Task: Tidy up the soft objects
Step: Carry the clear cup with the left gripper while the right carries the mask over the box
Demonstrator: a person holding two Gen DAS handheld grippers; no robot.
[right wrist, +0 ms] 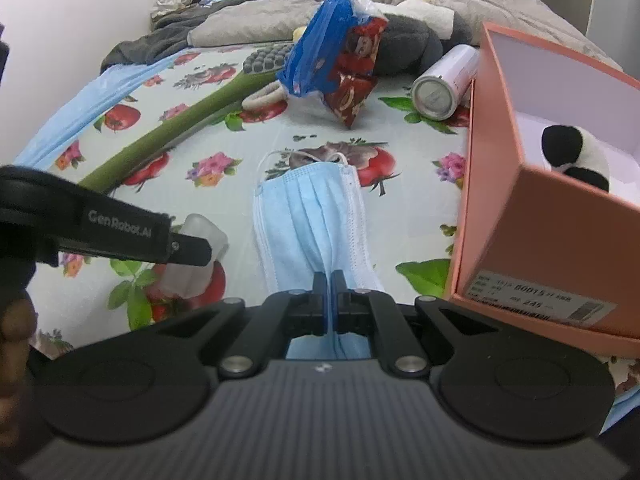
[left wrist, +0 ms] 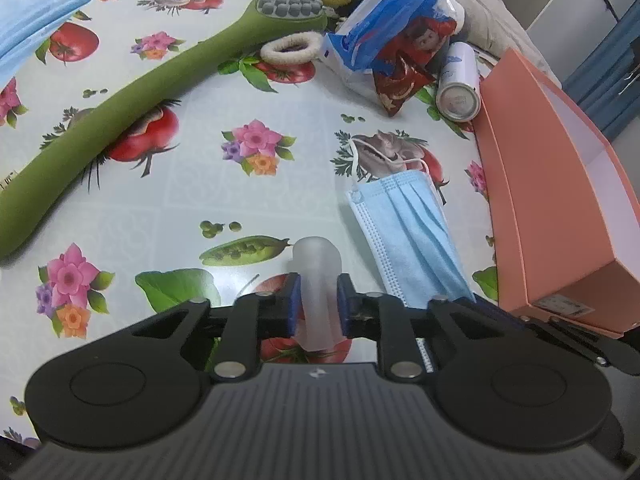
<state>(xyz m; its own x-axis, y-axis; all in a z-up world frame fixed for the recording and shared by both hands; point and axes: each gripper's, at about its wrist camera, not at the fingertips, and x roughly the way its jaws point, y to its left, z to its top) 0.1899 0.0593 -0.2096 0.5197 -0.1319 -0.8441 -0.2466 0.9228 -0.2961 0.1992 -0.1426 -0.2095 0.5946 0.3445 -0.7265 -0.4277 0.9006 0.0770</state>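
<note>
Evidently both tongs loaded at once. Left gripper (left wrist: 318,304) nearly shut, blue pads squeezing frosted soft tube (left wrist: 317,280) at mid-length, tube pointing ahead over floral tablecloth (left wrist: 180,184). Right gripper (right wrist: 329,300) fully closed, pinching near edge of blue face mask (right wrist: 312,216), rest lying ahead on cloth. Pink box (right wrist: 532,220) just right of right gripper, panda plush (right wrist: 576,156) already inside: likely drop spot.

the left gripper (left wrist: 318,304) points steeply down, its blue-padded jaws pressed on a soft translucent piece (left wrist: 317,280) that stands up toward twelve o'clock. in the right wrist view its black arm reaches in from nine o'clock. the right gripper (right wrist: 330,280) also angles down, jaws nearly together, pinching the near edge of a light blue face mask (right wrist: 308,216). fingers of a hand (right wrist: 14,332) show at eight o'clock.
</note>
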